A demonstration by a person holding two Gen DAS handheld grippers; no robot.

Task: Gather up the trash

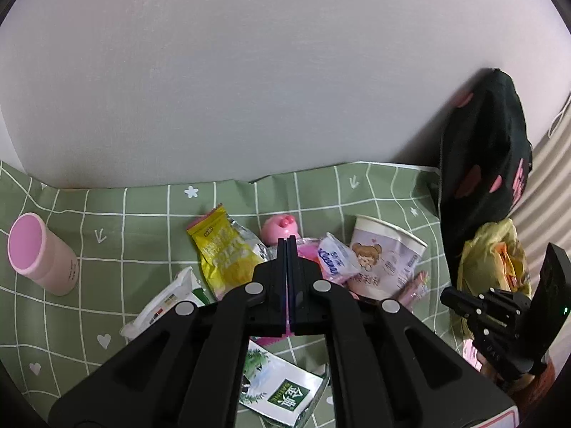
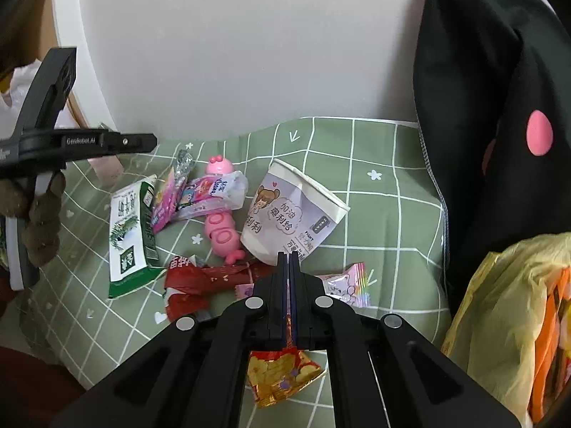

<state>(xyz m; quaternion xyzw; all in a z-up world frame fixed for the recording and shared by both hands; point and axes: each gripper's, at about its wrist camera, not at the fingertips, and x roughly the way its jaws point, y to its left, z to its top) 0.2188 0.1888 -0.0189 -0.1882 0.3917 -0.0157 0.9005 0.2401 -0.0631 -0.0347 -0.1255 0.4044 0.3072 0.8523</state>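
**Both grippers shut, one wrapper lifted, litter still on the cloth**

A green checked cloth [image 2: 392,192] covers the table against a pale wall, with a black bag [image 2: 499,107] at the right edge. Below it slumps a yellow sack [image 2: 499,303], mouth open and already holding orange packets — most likely where the trash goes, hence its spot within reach.

On the cloth the litter lies in a loose heap: a paper cup [image 2: 296,210] tipped on its side, a green-and-white pack [image 2: 128,235], a pink toy [image 2: 221,221] under a tissue pack [image 2: 214,192], red wrappers [image 2: 200,281], a yellow packet [image 1: 223,253]. A pink tumbler [image 1: 43,253] lies well apart at the left.

The right gripper [image 2: 289,260] is clamped on a red-and-gold wrapper [image 2: 282,374], which hangs clear beneath the fingers — held by a pinched edge, so it can be dropped cleanly. The left gripper [image 1: 287,246] is fully closed above the heap; a sliver of pink shows between its fingers, but whether it grips anything I cannot tell
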